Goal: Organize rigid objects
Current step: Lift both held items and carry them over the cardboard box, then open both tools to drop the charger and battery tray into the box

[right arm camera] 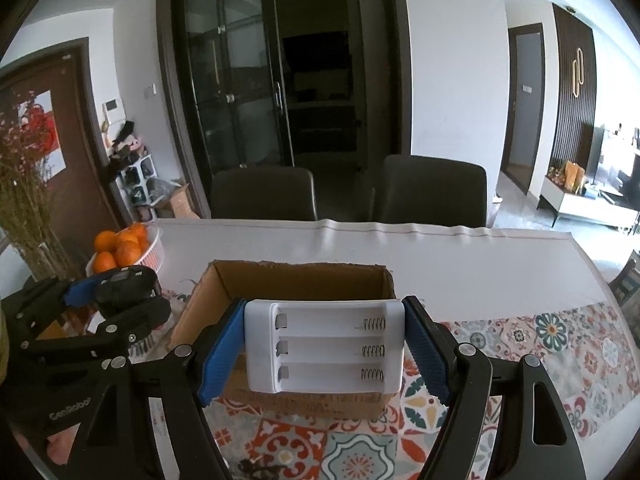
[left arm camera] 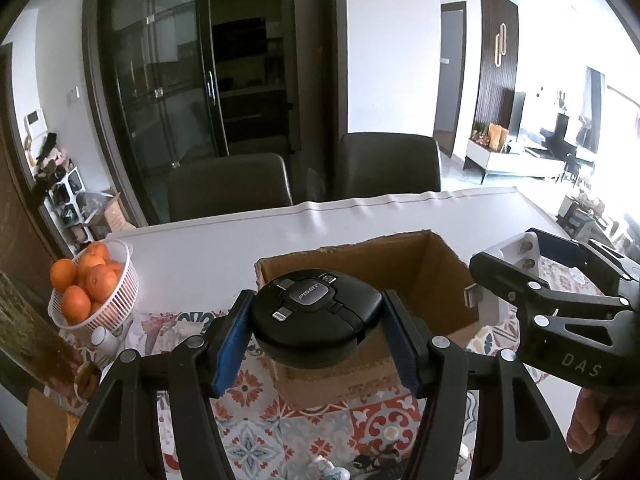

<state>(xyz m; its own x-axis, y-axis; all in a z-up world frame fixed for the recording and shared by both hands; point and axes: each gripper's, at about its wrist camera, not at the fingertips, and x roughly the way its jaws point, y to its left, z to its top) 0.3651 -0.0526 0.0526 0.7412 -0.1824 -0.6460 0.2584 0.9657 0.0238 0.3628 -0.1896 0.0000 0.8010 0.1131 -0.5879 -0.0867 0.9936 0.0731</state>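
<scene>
The round black plastic Pisen cable-adapter puck (left arm camera: 316, 314) is pinched across its width between the blue-padded fingers of the left gripper (left arm camera: 316, 336), held up in the air right at the near-left corner of the open brown cardboard box (left arm camera: 424, 276). Looks to me like it's being carried flat, label up, so it can just be let go into the box without tipping.

Same deal on the other side: the right gripper (right arm camera: 323, 344) has its fingers closed snug on the short ends of a white plastic three-slot battery holder (right arm camera: 323, 346), springs facing up, hanging over the front wall of that box. No batteries in the slots. Gripping the ends makes sense, since those are the flat solid bits. Both pieces are poised over the box, so I'd guess the drop-in is the step at hand; the left one seems a bit off to the side of the opening.

Box sits on a colourful tile-pattern mat (right arm camera: 560, 344), which lies over a plain white tablecloth (right arm camera: 440, 264). A white slatted basket of oranges (left arm camera: 96, 288) is off to the left. Two dark chairs (right arm camera: 432, 192) are tucked in at the far edge, with dark glass doors (right arm camera: 232, 92) behind and a bright living room off to the right.
</scene>
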